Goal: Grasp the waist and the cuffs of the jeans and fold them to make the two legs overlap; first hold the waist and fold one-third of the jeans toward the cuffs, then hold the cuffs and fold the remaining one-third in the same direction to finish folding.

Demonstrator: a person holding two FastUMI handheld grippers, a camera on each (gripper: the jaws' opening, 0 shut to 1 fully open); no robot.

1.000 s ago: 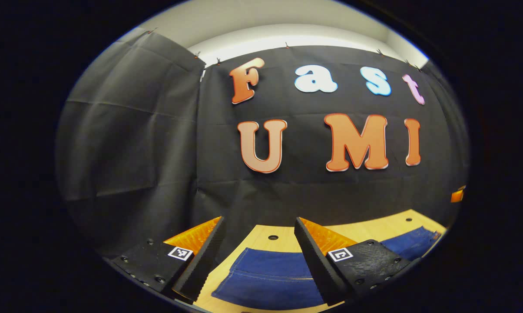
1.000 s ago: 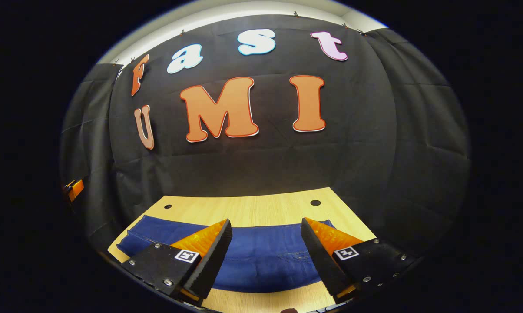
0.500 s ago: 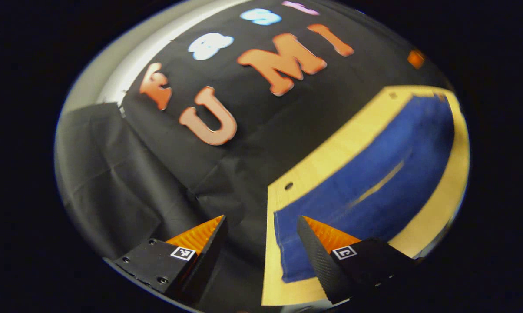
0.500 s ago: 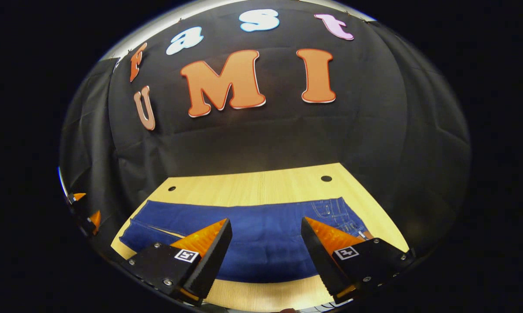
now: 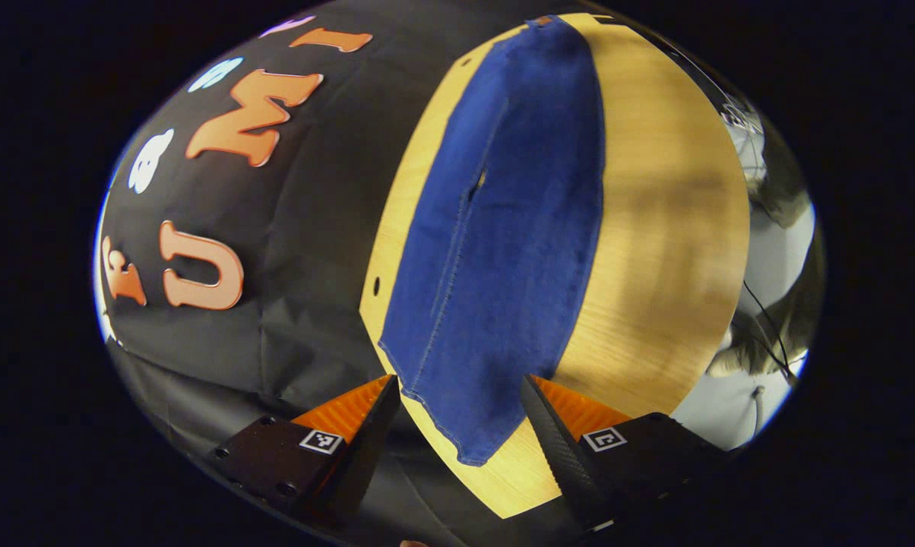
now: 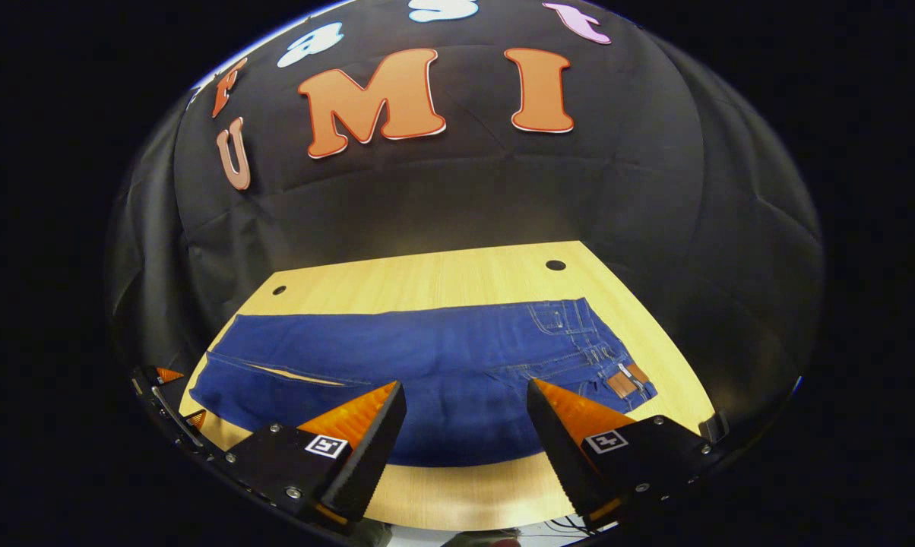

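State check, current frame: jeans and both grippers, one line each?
Blue denim jeans: spread flat and full length on the light wooden table, unfolded, legs side by side, waist at the right in the right gripper view.
Left gripper: open, empty, at the cuff end.
Right gripper: open, empty, over the jeans' near edge.

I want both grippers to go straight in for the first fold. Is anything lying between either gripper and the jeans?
Nothing visible is. The jeans lie flat on the bare wooden table. The left gripper hangs open just before the cuff end; the right gripper is open above the middle, with the waist to its right.
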